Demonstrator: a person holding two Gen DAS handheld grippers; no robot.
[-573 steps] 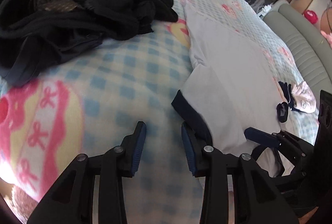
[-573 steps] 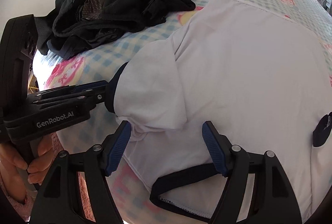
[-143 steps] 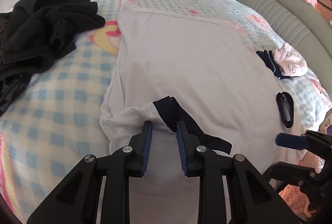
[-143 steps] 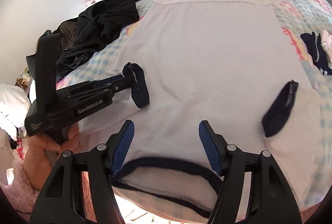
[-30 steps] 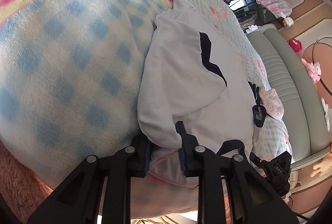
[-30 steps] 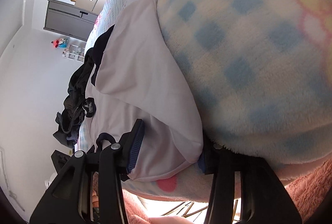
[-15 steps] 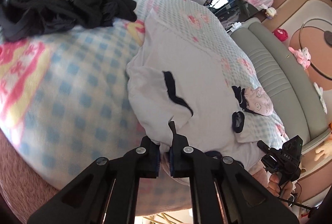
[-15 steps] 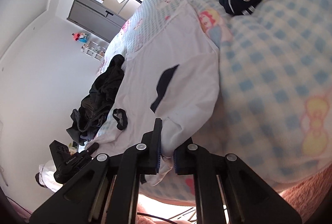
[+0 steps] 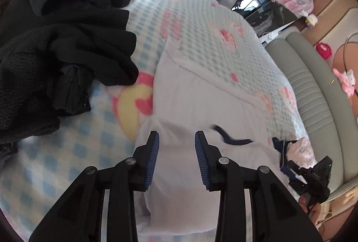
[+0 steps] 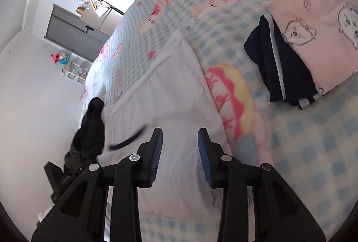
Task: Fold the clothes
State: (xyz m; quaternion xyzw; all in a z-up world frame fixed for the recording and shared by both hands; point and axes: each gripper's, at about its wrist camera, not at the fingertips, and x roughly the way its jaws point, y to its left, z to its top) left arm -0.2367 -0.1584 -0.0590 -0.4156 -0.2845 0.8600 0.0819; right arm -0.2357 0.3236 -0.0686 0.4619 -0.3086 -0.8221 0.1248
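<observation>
A white T-shirt with dark navy trim [image 9: 201, 107] lies on the checked bedspread, its near half folded up over the rest. A navy cuff [image 9: 232, 138] shows on the folded layer. My left gripper [image 9: 176, 141] hovers open over the shirt's left side with nothing between its fingers. In the right wrist view the same white shirt [image 10: 170, 107] spreads ahead, a blurred navy cuff [image 10: 129, 140] to the left. My right gripper [image 10: 180, 141] is open above the shirt's right side and holds nothing.
A heap of black clothes [image 9: 56, 40] lies left of the shirt. Folded pink and navy garments [image 10: 302, 40] sit to its right. The blue-checked bedspread [image 9: 201, 18] stretches beyond; a grey-green padded bed frame [image 9: 313, 96] runs along the right.
Both grippers were shut on the shirt's near corners half a second ago; they have carried them forward, let go and now stand open over the folded shirt.
</observation>
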